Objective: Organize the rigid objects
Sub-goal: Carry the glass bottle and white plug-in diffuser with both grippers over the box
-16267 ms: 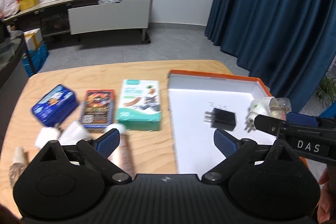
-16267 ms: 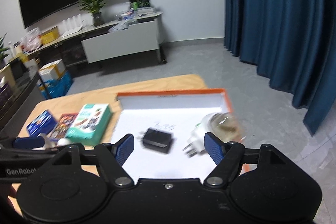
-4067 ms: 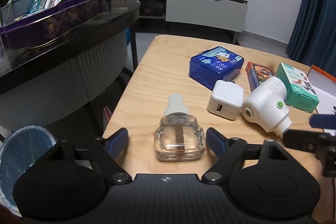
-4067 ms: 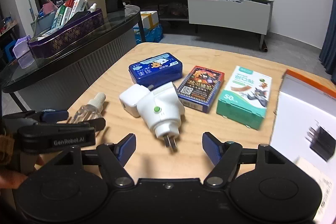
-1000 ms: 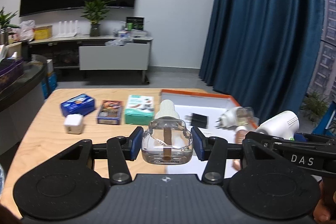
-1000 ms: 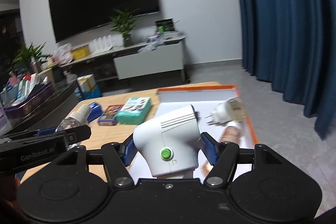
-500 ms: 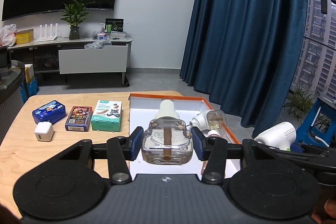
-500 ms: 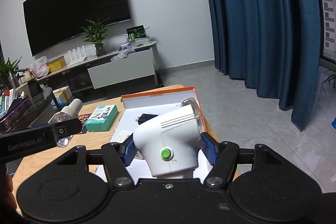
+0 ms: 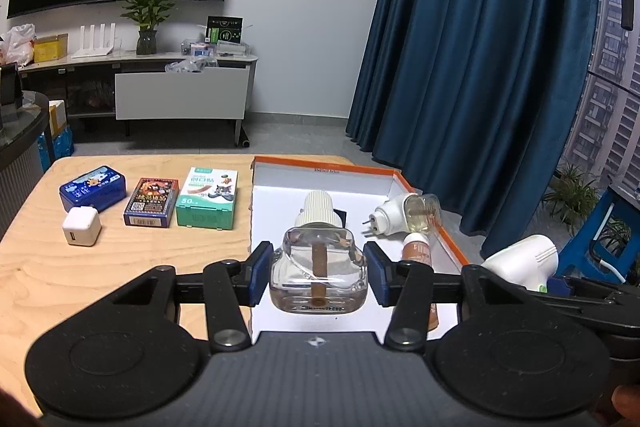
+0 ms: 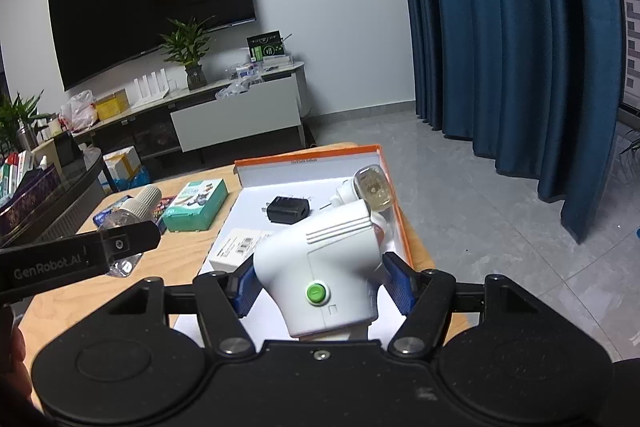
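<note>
Glass bottle (image 9: pixel 318 273) clamped in left gripper (image 9: pixel 318 274) fingers, white plug-in unit (image 10: pixel 326 277) clamped in right gripper (image 10: pixel 322 287) fingers; both carried above orange-rimmed box (image 9: pixel 452 247) on bench (image 9: pixel 120 267). Next, presumably: lower into clear floor space beside black adapter (image 10: pixel 288 209), release.

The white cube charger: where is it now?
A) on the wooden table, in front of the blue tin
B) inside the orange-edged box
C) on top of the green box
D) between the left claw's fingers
A: the white cube charger sits on the wooden table, just in front of the blue tin.
</note>
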`<state>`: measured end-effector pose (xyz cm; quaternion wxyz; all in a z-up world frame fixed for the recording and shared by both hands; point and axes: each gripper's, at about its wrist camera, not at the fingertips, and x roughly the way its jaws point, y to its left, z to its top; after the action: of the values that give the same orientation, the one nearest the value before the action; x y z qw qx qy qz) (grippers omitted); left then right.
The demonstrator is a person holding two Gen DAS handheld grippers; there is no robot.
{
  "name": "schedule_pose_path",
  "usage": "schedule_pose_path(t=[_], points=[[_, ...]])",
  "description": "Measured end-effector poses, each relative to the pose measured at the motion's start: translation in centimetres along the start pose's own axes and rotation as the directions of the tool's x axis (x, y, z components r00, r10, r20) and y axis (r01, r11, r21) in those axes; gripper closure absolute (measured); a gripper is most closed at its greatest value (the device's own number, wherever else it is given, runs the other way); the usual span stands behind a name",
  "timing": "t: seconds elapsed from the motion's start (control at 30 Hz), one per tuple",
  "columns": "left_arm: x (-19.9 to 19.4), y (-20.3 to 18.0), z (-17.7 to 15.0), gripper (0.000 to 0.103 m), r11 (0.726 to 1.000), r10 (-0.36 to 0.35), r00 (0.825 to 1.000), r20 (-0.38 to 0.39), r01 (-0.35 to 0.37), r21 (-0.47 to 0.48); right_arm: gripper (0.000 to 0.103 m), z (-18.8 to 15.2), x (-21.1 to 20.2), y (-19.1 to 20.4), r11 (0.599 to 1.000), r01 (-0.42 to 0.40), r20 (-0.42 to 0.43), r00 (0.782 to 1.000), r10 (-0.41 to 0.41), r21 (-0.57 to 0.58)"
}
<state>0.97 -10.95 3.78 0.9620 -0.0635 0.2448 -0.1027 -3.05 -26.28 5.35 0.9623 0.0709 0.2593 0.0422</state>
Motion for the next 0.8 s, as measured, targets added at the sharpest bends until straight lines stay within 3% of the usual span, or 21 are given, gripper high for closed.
schedule_pose_path(t=[0.43,0.8], points=[[1.4,0.8,-0.2,0.053,1.000,-0.009,1.000,-0.029,0.008,-0.025,0.026,0.0,1.7,0.7,1.000,-0.003,-0.023,1.000,0.003,-0.028],[4.2,0.8,1.8,0.053,1.000,-0.026,0.999,-0.041,0.026,-0.015,0.026,3.3,4.7,0.1,0.999,0.006,-0.007,1.000,-0.006,-0.037]])
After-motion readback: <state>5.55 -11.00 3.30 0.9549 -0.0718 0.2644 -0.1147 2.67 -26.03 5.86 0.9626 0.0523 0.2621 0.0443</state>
